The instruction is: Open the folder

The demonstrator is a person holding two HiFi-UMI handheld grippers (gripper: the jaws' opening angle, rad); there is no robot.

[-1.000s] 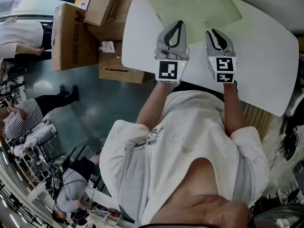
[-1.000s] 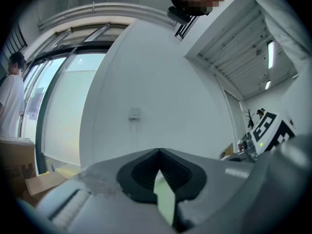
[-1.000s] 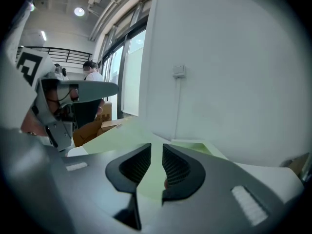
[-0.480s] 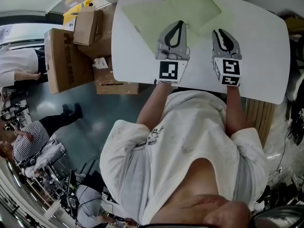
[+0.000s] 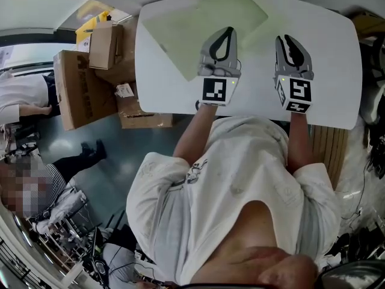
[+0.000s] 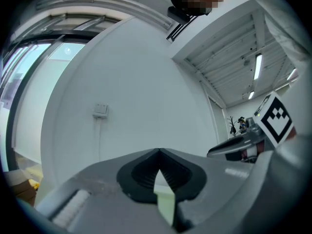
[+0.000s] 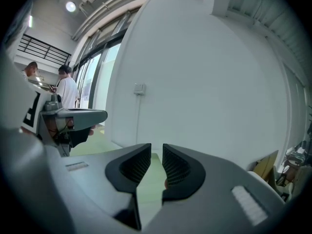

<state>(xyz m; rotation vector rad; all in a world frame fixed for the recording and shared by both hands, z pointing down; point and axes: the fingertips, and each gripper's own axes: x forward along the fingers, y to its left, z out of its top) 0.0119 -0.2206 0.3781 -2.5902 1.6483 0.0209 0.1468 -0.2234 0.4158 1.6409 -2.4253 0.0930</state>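
Head view: a white table [image 5: 337, 71] carried the green folder [image 5: 231, 8], flat near its far edge and, we judged, not yet opened. Left gripper view: our left tool [image 6: 158, 152] was pressed together, empty. Right gripper view: our right tool [image 7: 156, 152] stood slightly spread, empty.
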